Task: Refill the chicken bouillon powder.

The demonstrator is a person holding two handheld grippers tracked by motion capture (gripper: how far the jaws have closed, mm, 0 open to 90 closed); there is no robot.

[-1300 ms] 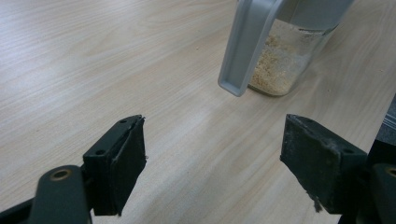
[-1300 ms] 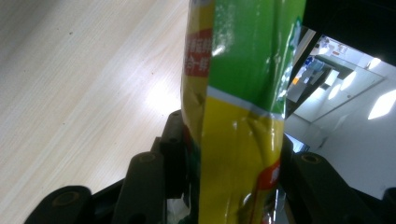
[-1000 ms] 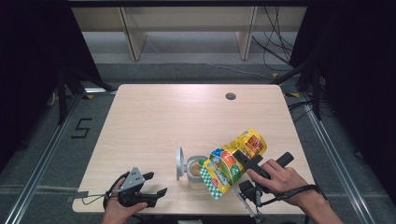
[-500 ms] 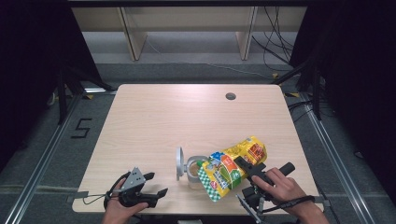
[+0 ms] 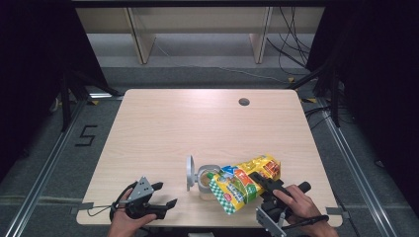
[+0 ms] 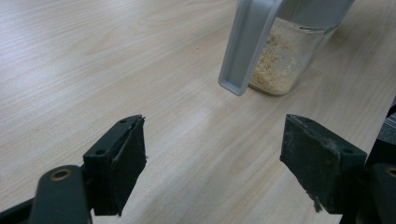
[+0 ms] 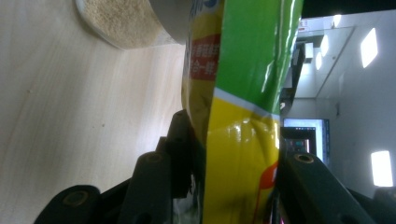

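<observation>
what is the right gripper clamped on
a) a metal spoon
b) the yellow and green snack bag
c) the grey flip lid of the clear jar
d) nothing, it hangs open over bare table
b: the right gripper has its black jaws pressed on both sides of the yellow and green snack bag, whose far end is tipped over the clear jar with the grey flip lid.

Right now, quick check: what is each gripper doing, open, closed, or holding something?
Left gripper: open, nothing between its jaws, resting low near the table edge.
Right gripper: shut on the snack bag, tipped toward the open jar.
</observation>
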